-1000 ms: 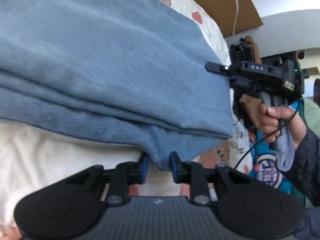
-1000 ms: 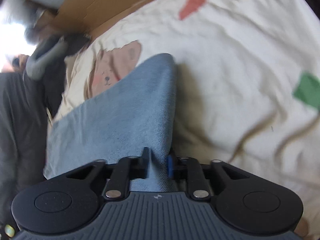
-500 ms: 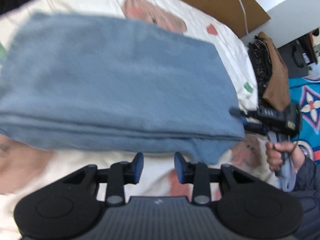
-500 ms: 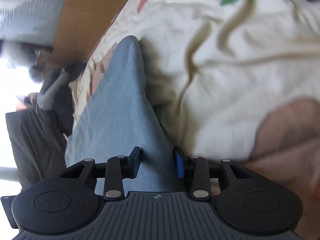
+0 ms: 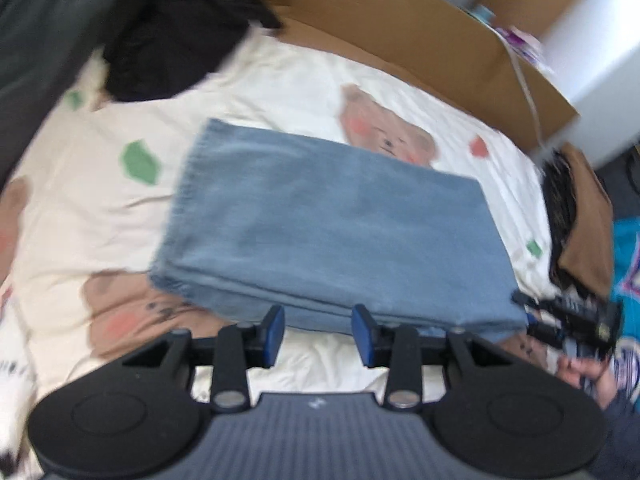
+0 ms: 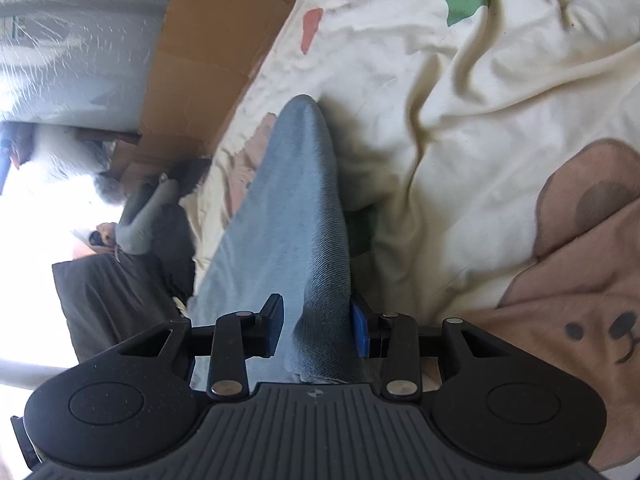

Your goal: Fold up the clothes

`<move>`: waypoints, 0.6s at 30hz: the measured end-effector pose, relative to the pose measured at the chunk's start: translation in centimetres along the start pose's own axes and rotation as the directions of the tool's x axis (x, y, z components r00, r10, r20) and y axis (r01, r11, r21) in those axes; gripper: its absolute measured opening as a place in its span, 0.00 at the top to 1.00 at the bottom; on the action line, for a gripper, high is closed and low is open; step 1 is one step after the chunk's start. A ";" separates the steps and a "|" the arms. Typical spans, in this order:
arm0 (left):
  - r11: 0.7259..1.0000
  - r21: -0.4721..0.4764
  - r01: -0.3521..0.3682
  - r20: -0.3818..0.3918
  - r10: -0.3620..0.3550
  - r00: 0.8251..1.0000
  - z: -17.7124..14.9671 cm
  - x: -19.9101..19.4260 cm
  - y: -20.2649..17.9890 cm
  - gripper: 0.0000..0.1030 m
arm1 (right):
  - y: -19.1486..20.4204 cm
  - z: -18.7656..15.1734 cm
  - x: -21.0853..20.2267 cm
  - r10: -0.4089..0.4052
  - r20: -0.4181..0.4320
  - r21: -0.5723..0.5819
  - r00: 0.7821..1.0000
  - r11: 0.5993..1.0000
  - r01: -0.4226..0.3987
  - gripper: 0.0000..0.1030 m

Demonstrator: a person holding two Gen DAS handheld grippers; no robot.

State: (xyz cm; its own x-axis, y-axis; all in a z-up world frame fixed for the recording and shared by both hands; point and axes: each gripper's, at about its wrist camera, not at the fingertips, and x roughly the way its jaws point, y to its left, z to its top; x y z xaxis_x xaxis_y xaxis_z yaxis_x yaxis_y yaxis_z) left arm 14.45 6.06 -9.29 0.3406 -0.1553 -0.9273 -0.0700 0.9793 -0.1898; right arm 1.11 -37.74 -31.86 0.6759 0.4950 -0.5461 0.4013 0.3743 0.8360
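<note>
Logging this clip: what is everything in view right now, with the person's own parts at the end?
folded garment: one, blue, middle of the bed
bedsheet: one, cream with bear prints, under the garment
cardboard box: one, brown, behind the bed
dark clothing: one heap, black, far left
garment pile: one, brown and dark, right edge
left gripper: one, black, jaws open, empty
right gripper: one, black, jaws open around the garment's corner
hand: one, holding the right gripper

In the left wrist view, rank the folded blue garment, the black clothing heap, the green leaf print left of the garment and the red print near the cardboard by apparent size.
Largest to smallest, as they look:
1. folded blue garment
2. black clothing heap, farther away, so its true size is unsure
3. green leaf print
4. red print
</note>
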 end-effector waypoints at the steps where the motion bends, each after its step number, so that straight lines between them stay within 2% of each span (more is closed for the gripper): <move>1: 1.000 0.006 -0.028 0.001 0.028 1.000 0.4 -0.6 -0.1 0.61 | 0.1 -0.1 -0.1 0.005 0.003 0.003 1.000 1.000 -0.005 0.64; 3: 0.997 0.035 -0.064 0.014 0.064 0.998 1.3 -2.0 -0.5 0.60 | 0.6 0.0 -0.2 0.017 0.002 -0.013 1.000 1.000 -0.017 0.64; 6: 0.995 0.054 -0.081 0.065 0.078 0.995 2.7 -3.9 -0.9 0.45 | 1.0 0.1 -0.2 0.036 0.005 -0.022 0.999 0.999 -0.035 0.64; 7: 0.995 0.059 -0.086 0.079 0.081 0.994 3.0 -4.1 -0.9 0.44 | 0.9 0.0 -0.1 0.042 0.009 -0.023 0.999 0.999 -0.042 0.63; 12: 0.994 0.069 -0.084 0.115 0.076 0.990 4.2 -3.3 -0.9 0.44 | -0.7 -0.4 0.4 0.119 0.035 0.024 0.992 0.993 -0.120 0.63; 18: 0.995 0.072 -0.066 0.105 0.058 0.993 4.7 -0.1 -1.3 0.44 | -2.8 -0.9 1.1 0.167 0.077 0.074 0.983 0.982 -0.172 0.63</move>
State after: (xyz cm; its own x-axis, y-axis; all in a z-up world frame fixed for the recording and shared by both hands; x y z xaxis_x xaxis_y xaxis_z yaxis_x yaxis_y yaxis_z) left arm 18.90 5.45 -7.44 0.4326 -0.0838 -0.8977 -0.0248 0.9942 -0.1047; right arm 0.20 -37.53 -34.82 0.7788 0.4888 -0.3931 0.3234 0.2242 0.9193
